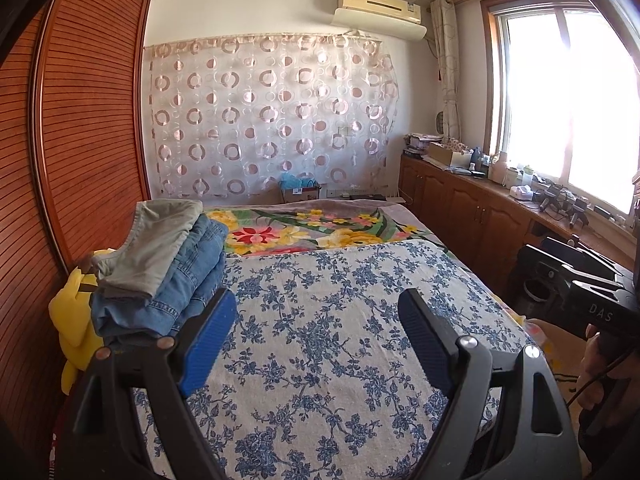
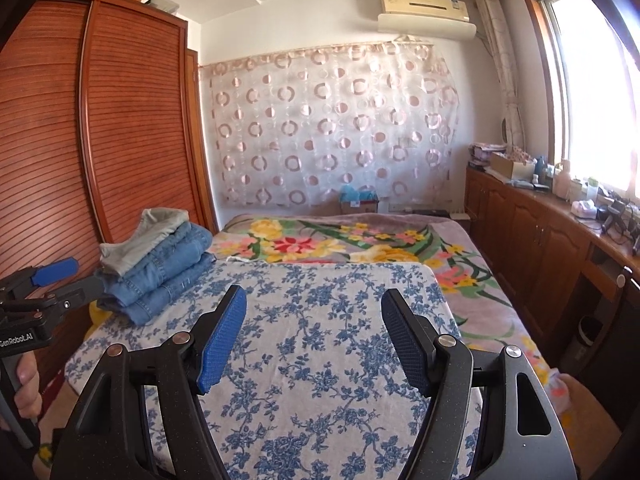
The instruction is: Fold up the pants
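The stack of folded pants [image 1: 160,264] lies left of my left gripper [image 1: 316,320], seemingly nearer it than my right gripper [image 2: 314,332]; both sets of fingers spread apart, empty.

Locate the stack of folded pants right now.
The stack of folded pants sits at the bed's left edge in both wrist views, on the blue floral sheet, beside the wooden wardrobe.

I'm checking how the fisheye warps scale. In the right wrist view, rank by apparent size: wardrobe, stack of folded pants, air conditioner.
1. wardrobe
2. stack of folded pants, enlarged by nearness
3. air conditioner, far off, so unsure
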A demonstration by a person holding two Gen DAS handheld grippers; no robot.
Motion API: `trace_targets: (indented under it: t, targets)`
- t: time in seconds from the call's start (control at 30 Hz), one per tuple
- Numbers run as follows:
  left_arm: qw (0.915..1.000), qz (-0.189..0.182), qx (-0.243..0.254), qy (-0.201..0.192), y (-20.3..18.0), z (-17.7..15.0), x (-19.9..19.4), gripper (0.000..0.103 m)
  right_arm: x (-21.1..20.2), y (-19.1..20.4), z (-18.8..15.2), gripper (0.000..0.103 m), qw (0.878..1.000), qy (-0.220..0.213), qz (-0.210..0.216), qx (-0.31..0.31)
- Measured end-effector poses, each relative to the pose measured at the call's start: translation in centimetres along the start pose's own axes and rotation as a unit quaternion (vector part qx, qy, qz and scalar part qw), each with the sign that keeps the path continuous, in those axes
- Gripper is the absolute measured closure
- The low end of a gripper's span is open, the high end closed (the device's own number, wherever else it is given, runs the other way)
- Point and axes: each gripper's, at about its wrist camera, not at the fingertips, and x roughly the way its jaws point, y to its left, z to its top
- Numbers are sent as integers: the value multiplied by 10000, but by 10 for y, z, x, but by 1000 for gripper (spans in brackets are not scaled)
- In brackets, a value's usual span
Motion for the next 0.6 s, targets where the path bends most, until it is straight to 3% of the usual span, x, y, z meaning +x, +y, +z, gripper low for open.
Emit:
trace_targets:
  t: [0.6]
  targets:
    - [10000, 6, 2, -2, 1, -3, 1, 19, -1, 2, -2, 31, 10000, 31, 28, 18]
